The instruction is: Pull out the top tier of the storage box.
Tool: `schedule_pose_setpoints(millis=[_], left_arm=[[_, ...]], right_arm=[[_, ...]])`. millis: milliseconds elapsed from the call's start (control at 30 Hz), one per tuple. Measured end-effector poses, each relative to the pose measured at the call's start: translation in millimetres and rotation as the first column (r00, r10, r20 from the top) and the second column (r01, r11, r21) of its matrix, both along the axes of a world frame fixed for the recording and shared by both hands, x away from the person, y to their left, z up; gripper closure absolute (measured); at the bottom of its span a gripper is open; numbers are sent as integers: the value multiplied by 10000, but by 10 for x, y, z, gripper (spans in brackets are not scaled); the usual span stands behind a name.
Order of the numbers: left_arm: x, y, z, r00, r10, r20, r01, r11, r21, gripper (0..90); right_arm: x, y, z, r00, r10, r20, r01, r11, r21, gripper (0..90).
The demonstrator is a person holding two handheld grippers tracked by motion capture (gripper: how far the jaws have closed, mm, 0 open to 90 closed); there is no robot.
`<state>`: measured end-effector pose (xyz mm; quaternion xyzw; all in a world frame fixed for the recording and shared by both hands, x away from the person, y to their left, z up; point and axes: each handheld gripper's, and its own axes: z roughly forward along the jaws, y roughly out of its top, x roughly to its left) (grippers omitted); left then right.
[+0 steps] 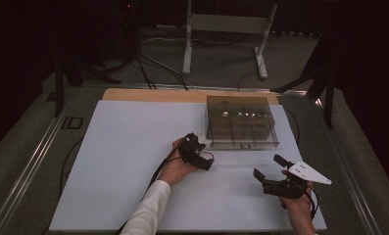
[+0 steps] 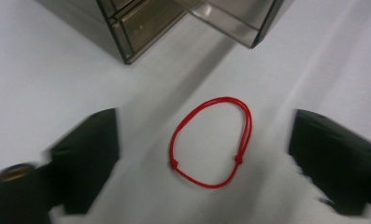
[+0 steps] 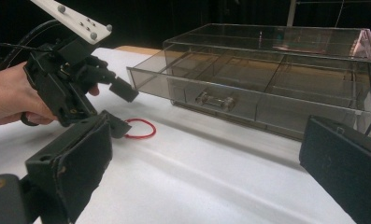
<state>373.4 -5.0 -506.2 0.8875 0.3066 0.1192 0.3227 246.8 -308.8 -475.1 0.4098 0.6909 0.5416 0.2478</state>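
A red cord loop point(image 2: 175, 140) with two small knots lies flat on the white table point(image 2: 43, 79). My left gripper point(image 2: 204, 126) points down over it with one jaw on each side, open, and neither pad touches the cord. In the right gripper view the loop point(image 3: 153, 127) lies just under the left gripper point(image 3: 127, 111). The high view has the left gripper point(image 1: 200, 141) at the front left corner of a clear smoky drawer box point(image 1: 241, 122). My right gripper point(image 1: 269, 166) hovers open at the front right with nothing between its jaws.
The drawer box point(image 3: 267, 70) has inner dividers, and its drawer with a clear handle point(image 3: 215, 100) stands pulled out a little towards me. A wooden strip point(image 1: 153, 95) runs along the table's far edge. Table legs and cables fill the dark floor behind.
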Motion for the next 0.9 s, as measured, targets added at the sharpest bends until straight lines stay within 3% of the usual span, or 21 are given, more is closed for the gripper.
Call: schedule_pose_setpoints(millis=[100, 133, 300, 467, 567, 600, 767, 800, 900], left_arm=[[14, 11, -9, 9997, 50, -228, -51, 10000, -27, 212], [21, 16, -12, 9994, 3, -348, -5, 10000, -42, 298], [28, 27, -27, 9979, -86, -646, 82, 9999, -68, 389], [32, 16, -52, 9960, -193, -871, 194, 9998, -5, 450], [32, 16, -52, 9960, -193, -871, 194, 9998, -5, 462], [26, 13, -46, 9972, -80, -746, 93, 9998, 164, 462], [18, 16, -38, 9976, -140, -678, 162, 9994, 319, 681], [16, 18, -34, 9975, -162, -683, 187, 9992, 353, 681], [17, 22, -31, 9970, -177, -750, 204, 9992, 351, 855]], right_arm=[[-1, -2, 1, 10000, -27, -4, 27, 10000, 19, 29], [0, -5, 1, 10000, -32, -14, 32, 10000, 30, 29], [1, -9, 0, 10000, -30, -11, 30, 10000, 43, 29], [2, -8, 0, 10000, -34, -21, 34, 10000, 17, 29], [2, -8, -1, 10000, -46, -16, 46, 10000, -16, 29], [2, -8, -1, 10000, -46, -16, 46, 10000, -16, 29], [4, -13, -2, 10000, -73, -9, 73, 10000, -17, 30], [5, -11, -2, 10000, -78, -15, 78, 10000, -42, 30], [3, -7, -4, 9999, -115, -21, 115, 9999, -82, 44]])
